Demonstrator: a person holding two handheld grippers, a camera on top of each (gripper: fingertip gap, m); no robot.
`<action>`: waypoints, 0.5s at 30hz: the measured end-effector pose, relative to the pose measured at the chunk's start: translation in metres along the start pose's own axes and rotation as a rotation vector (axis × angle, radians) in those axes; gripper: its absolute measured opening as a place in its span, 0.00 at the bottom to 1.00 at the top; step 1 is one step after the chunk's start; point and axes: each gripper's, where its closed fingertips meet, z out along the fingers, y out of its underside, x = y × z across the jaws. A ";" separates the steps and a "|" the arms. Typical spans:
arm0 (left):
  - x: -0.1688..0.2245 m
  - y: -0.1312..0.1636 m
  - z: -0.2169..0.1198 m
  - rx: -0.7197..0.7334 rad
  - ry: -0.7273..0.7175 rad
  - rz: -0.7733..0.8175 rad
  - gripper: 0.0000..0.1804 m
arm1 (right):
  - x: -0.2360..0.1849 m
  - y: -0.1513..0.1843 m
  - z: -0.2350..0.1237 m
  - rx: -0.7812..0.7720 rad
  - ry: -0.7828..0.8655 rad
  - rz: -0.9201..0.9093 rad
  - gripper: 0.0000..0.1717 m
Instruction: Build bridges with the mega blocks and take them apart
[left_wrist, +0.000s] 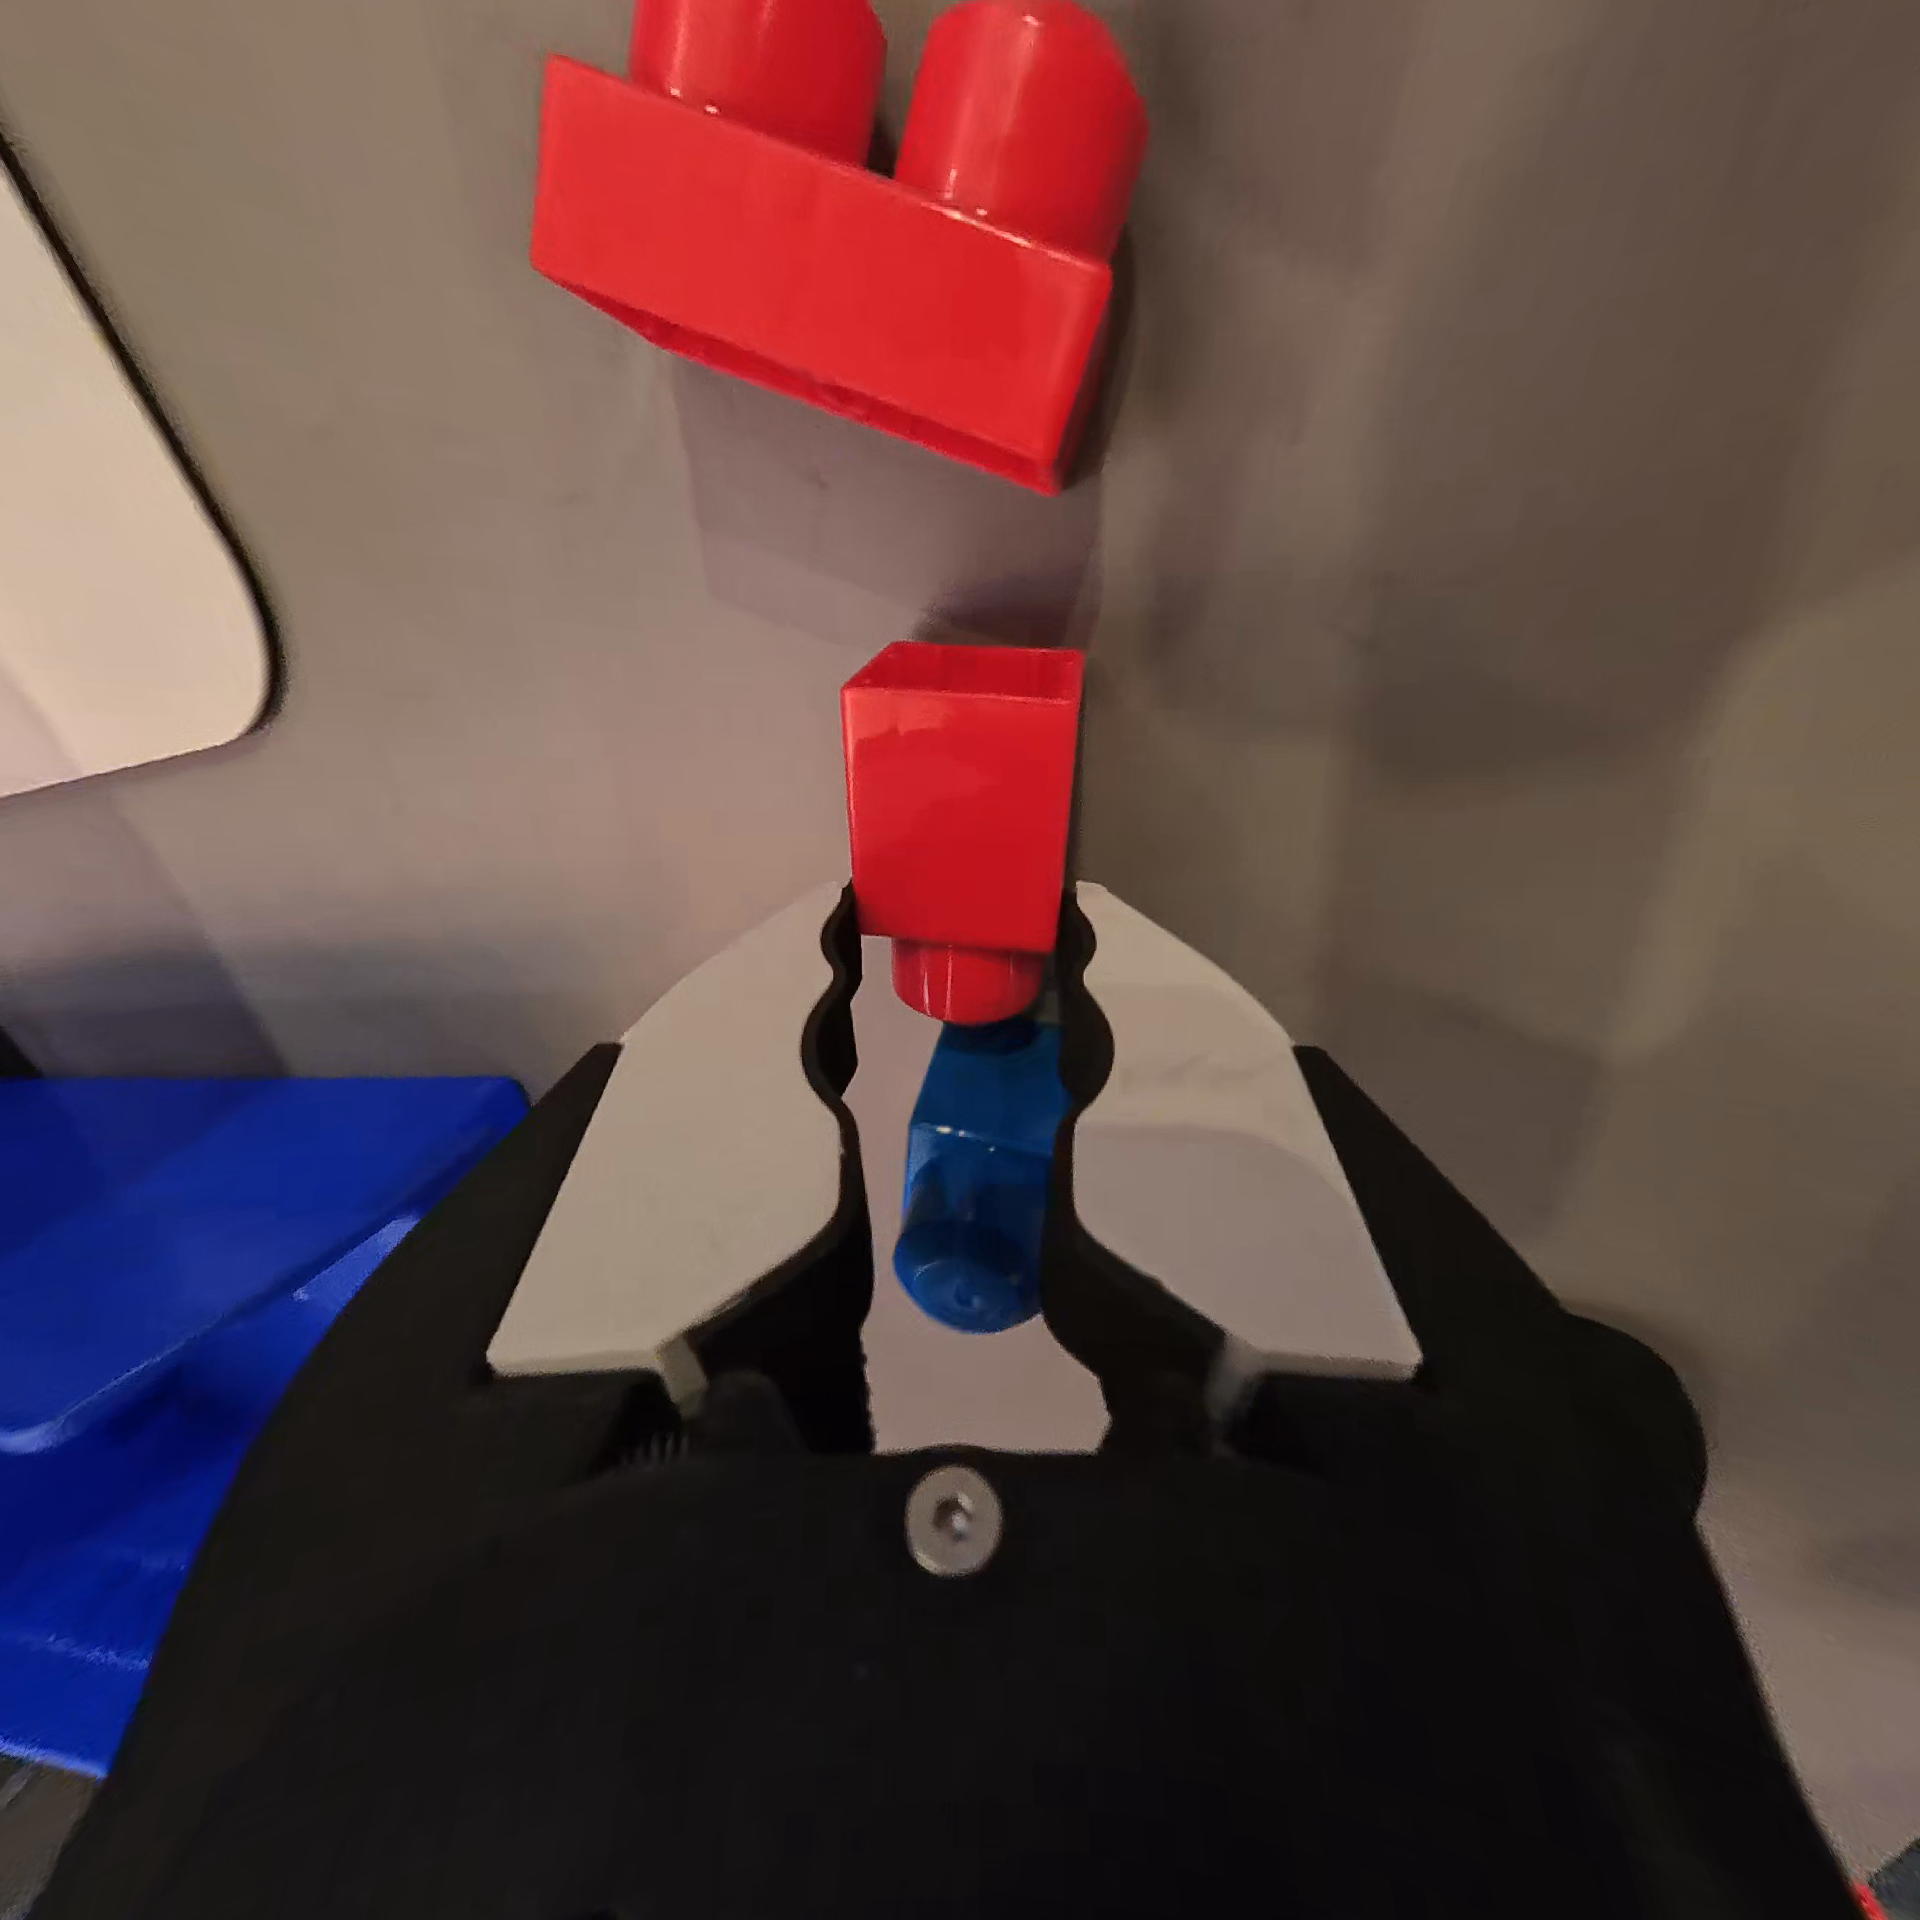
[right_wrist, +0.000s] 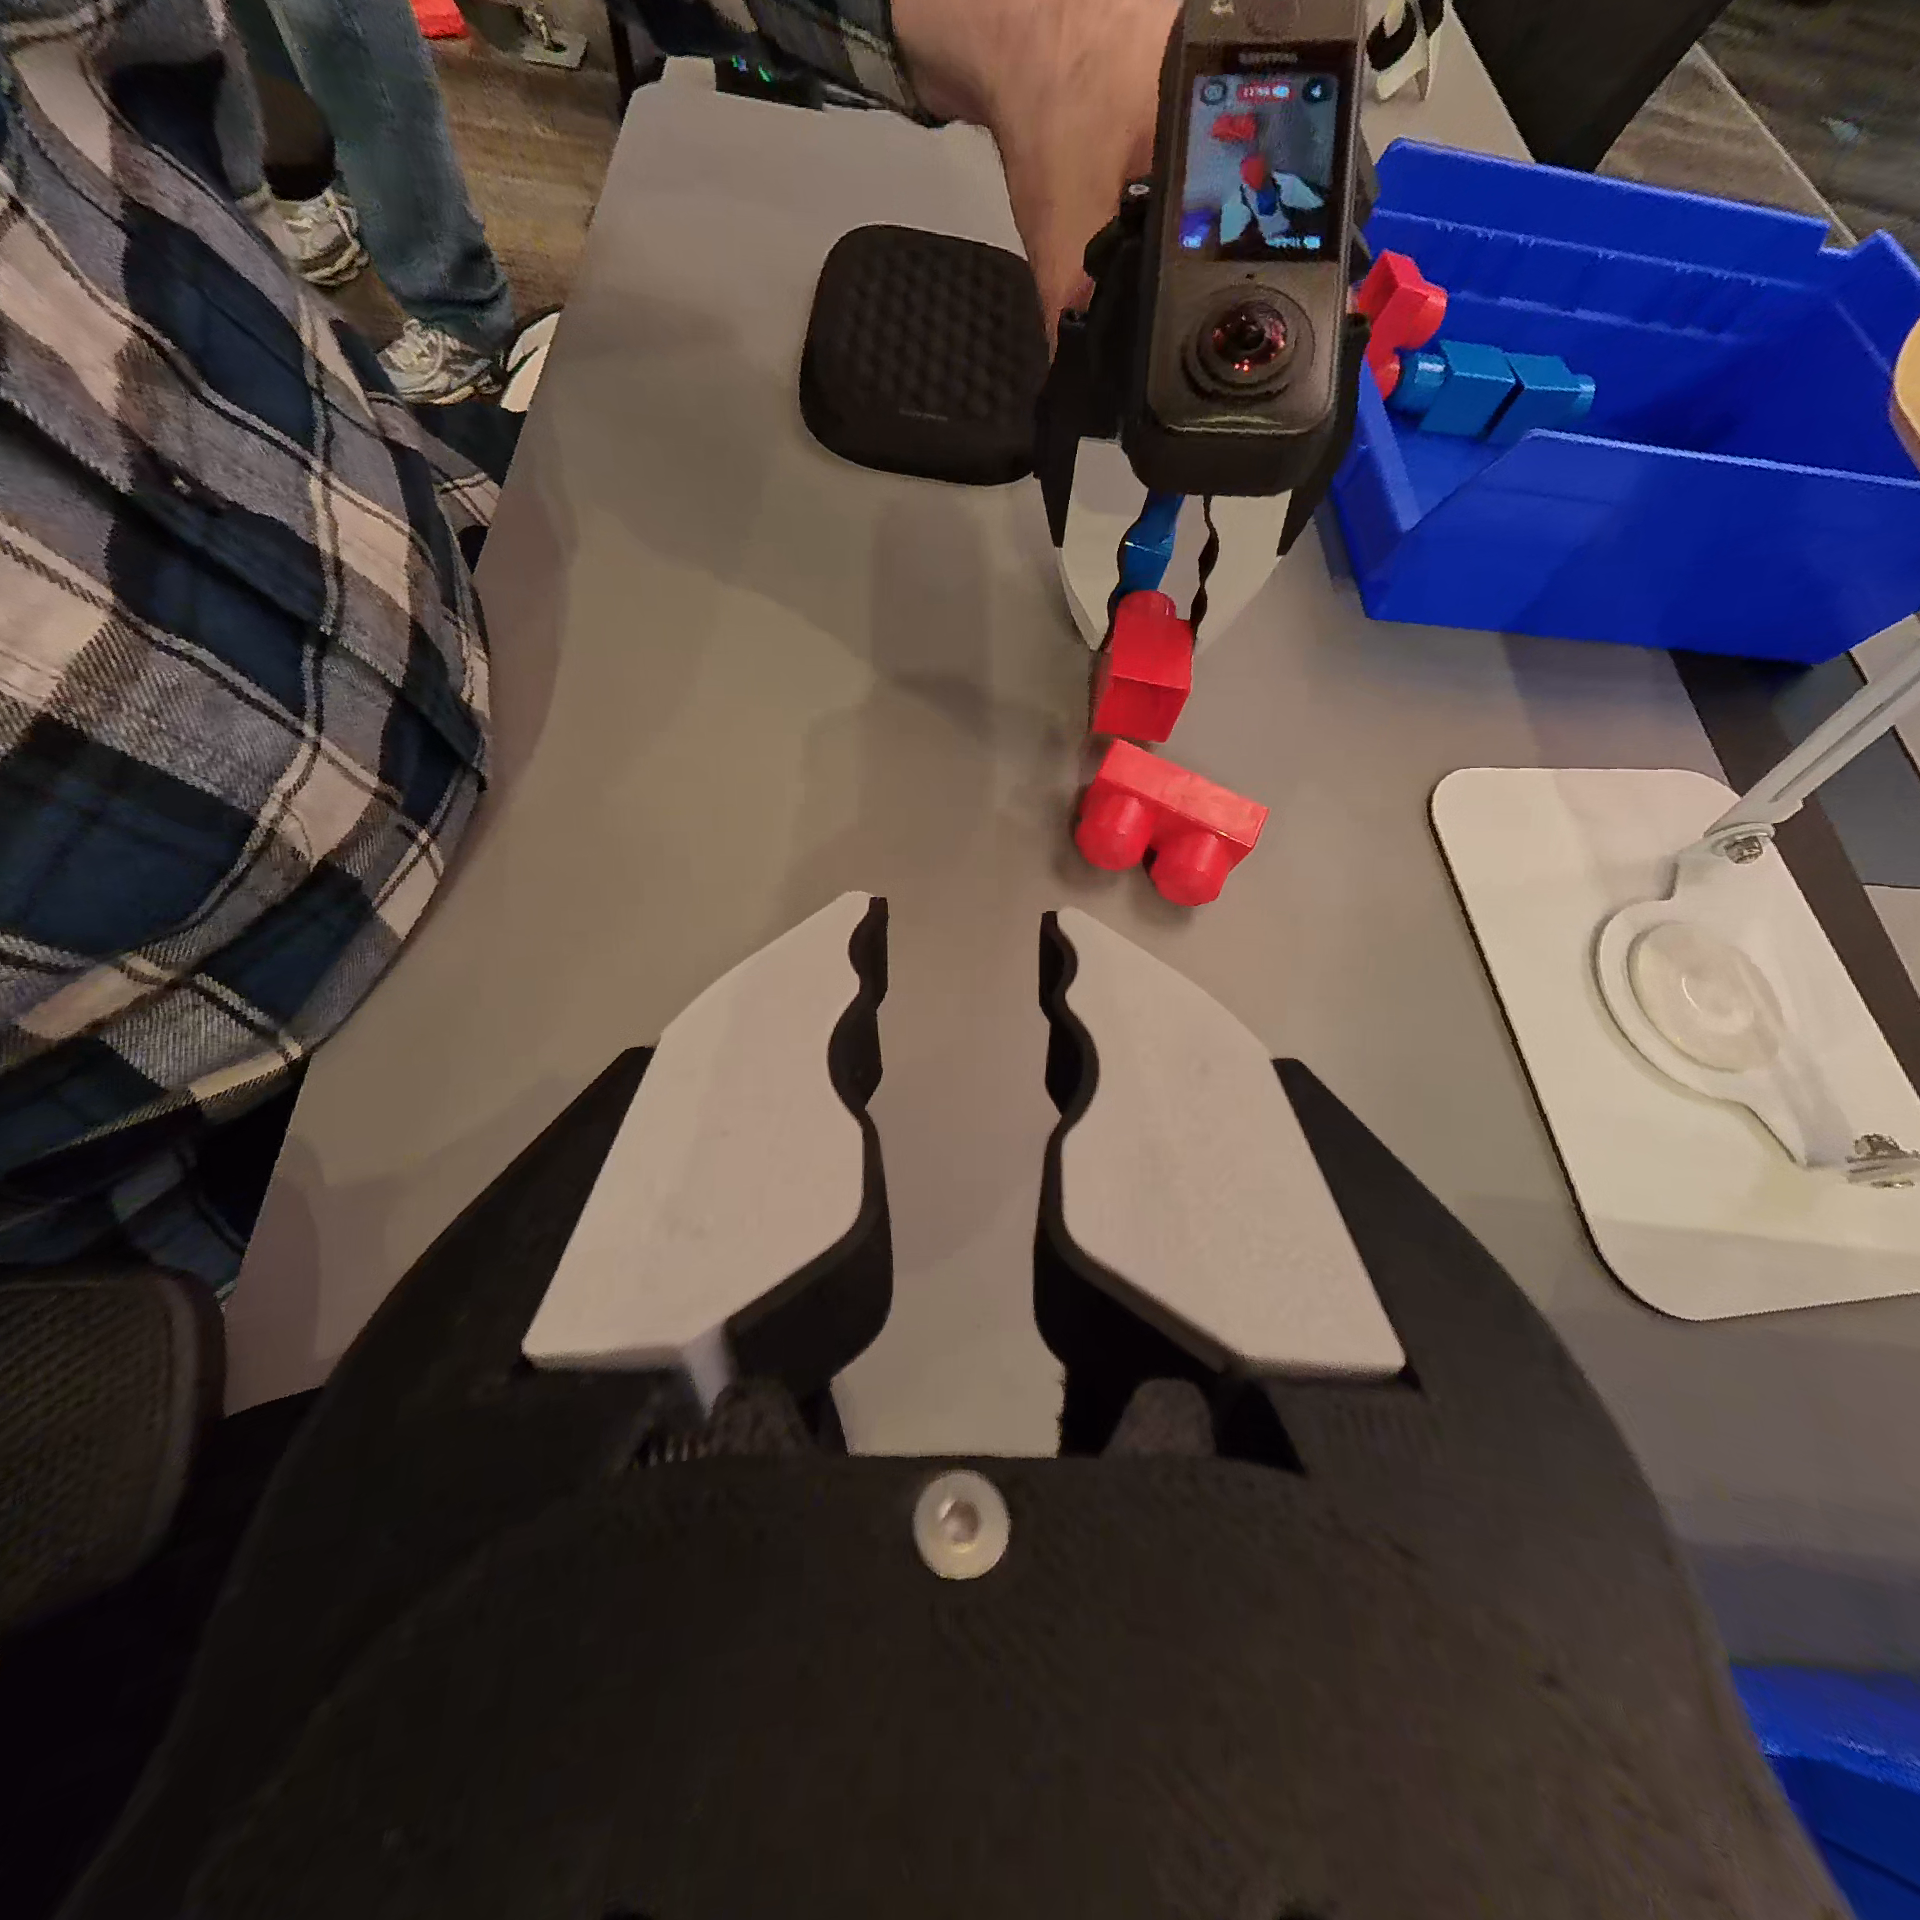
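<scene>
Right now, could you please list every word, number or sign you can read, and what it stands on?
Camera screen: small marks, too small to read.
Camera body, above the screen: lettering, blurred.
Black pad: faint mark, unreadable.
No other writing shows.

The one-stud block (right_wrist: 1141, 675) lies just behind the two-stud block (right_wrist: 1169, 821) on the table (right_wrist: 727, 727); bin (right_wrist: 1621, 520) right.

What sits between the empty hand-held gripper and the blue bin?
In the right wrist view, a two-stud red block lying on the grey table, between the right hand-held gripper and the bin.
</scene>
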 end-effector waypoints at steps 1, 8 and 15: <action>-0.003 0.002 -0.002 -0.010 -0.020 0.004 0.19 | 0.001 0.000 0.001 0.003 0.004 0.001 0.17; 0.010 0.017 -0.027 -0.088 0.145 -0.075 0.19 | -0.006 -0.001 0.015 -0.005 -0.041 -0.016 0.17; 0.007 0.022 -0.070 -0.139 0.071 0.038 0.19 | -0.009 -0.002 0.017 0.012 -0.056 -0.022 0.17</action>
